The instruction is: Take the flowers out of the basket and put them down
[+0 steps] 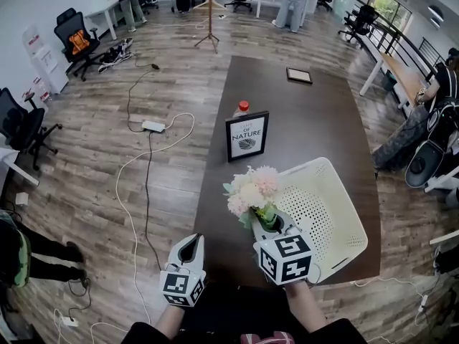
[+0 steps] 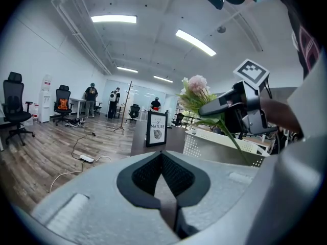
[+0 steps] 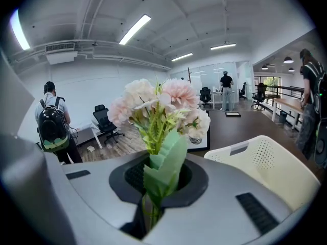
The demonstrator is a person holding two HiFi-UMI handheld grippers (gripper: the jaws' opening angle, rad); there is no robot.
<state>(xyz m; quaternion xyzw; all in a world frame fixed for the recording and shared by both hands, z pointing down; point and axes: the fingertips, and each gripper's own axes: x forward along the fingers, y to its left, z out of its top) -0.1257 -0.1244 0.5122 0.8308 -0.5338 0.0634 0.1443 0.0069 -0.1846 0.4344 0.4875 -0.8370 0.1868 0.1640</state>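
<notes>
Head view has the left gripper (image 1: 191, 244) nearest, low at the near edge of the table (image 1: 308, 127), its jaws brought together with nothing between them, as the left gripper view also shows. Just to its right, the right gripper (image 1: 270, 224) has its jaws clamped on the green stems of the flowers (image 1: 251, 188), a small bunch of pale pink and cream blooms standing up out of the jaws. The right gripper view shows a green leaf and the stems pinched in the narrow gap. The bunch is held in the air over the dark tabletop, just beside the left rim of the white perforated basket (image 1: 337, 213), which sits at the table's near right corner. Farther along the table a black-framed sign (image 1: 247, 136) stands upright, with a red-capped bottle (image 1: 243, 107) just behind it. Well beyond those a small dark frame (image 1: 299, 75) lies flat. Office chairs and standing people occupy the far end of the room
</notes>
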